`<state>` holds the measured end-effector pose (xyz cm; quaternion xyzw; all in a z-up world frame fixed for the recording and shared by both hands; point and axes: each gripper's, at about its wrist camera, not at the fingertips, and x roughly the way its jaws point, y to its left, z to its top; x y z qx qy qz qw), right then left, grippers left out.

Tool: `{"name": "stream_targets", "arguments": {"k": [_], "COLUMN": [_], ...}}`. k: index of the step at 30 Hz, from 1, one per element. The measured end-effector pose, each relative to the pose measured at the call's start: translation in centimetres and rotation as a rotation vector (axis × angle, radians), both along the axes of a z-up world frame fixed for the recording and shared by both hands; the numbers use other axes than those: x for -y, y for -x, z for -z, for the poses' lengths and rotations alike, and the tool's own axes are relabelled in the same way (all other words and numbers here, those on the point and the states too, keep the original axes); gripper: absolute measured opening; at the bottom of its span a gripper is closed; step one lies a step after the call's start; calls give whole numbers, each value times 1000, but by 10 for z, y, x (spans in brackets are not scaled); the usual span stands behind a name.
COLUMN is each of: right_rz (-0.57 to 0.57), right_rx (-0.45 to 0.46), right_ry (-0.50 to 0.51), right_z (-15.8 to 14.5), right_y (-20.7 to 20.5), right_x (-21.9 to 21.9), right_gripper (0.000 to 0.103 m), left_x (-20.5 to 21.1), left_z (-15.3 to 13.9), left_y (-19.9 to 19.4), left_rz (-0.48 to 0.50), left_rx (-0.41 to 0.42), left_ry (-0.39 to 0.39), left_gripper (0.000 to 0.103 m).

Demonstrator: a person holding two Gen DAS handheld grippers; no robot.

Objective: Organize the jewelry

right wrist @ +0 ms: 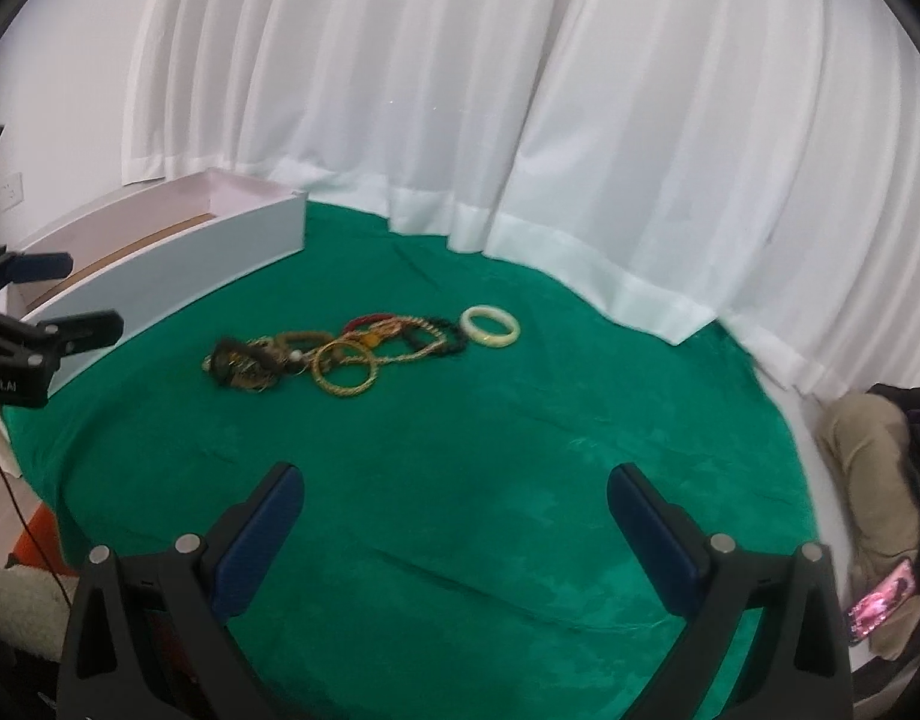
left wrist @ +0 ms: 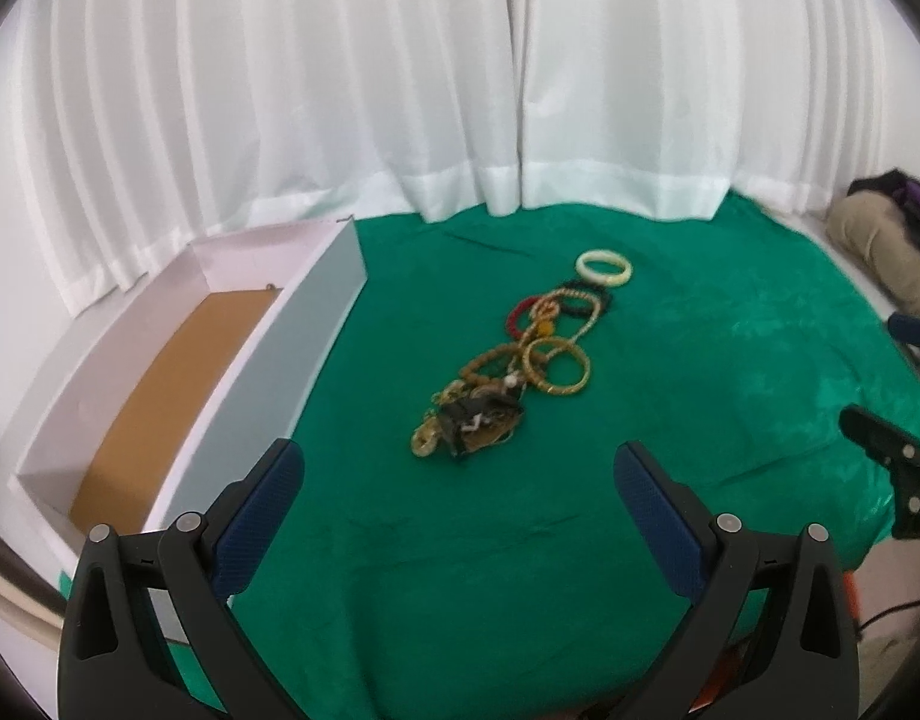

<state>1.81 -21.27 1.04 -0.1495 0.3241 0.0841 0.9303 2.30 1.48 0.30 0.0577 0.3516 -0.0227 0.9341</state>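
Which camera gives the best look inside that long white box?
The left wrist view: it looks down into the white box, showing its brown floor. The right wrist view shows mainly the box's outer wall, with only a brown sliver inside.

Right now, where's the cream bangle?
On the green cloth, at the far end of the jewelry pile nearest the white curtain: the cream bangle lies just beyond the black bead bracelet, opposite the white box.

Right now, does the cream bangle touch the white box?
Apart. The right wrist view shows green cloth between the cream bangle and the white box.
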Motion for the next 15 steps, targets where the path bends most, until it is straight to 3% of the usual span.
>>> {"name": "stream_targets", "arguments": {"k": [7, 15], "right_rz": [36, 58], "right_rx": [-77, -119], "right_ry": [-138, -111], "right_z": [19, 27], "right_y": [6, 13], "right_x": [-4, -9], "right_gripper": [103, 103], "left_x": [7, 18], "left_z": [11, 29], "left_y": [8, 10], "left_rz": [29, 69], "left_rx": [-27, -97], "left_ry": [-22, 18], "left_gripper": [103, 103]}}
